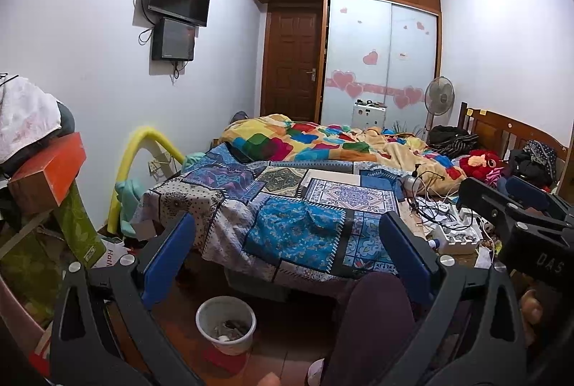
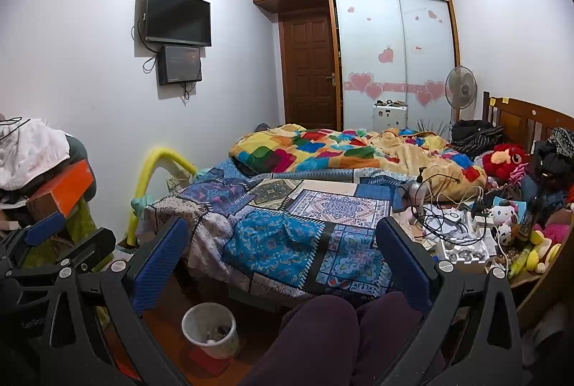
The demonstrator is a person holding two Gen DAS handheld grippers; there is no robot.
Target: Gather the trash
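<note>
A white waste bin (image 1: 226,325) with scraps inside stands on the floor by the bed's foot; it also shows in the right wrist view (image 2: 210,329). My left gripper (image 1: 287,224) is open and empty, held above the bin and facing the bed. My right gripper (image 2: 281,228) is open and empty, also facing the bed. The right gripper shows at the right of the left wrist view (image 1: 509,199); the left gripper shows at the left of the right wrist view (image 2: 46,228). No single piece of trash stands out.
A bed with a blue patchwork cover (image 2: 287,224) and a colourful quilt (image 2: 340,149) fills the middle. A cluttered bedside table (image 2: 462,235) with cables, toys and boxes is at right. Stacked boxes and clothes (image 1: 43,170) are at left. My knees (image 2: 340,332) are below.
</note>
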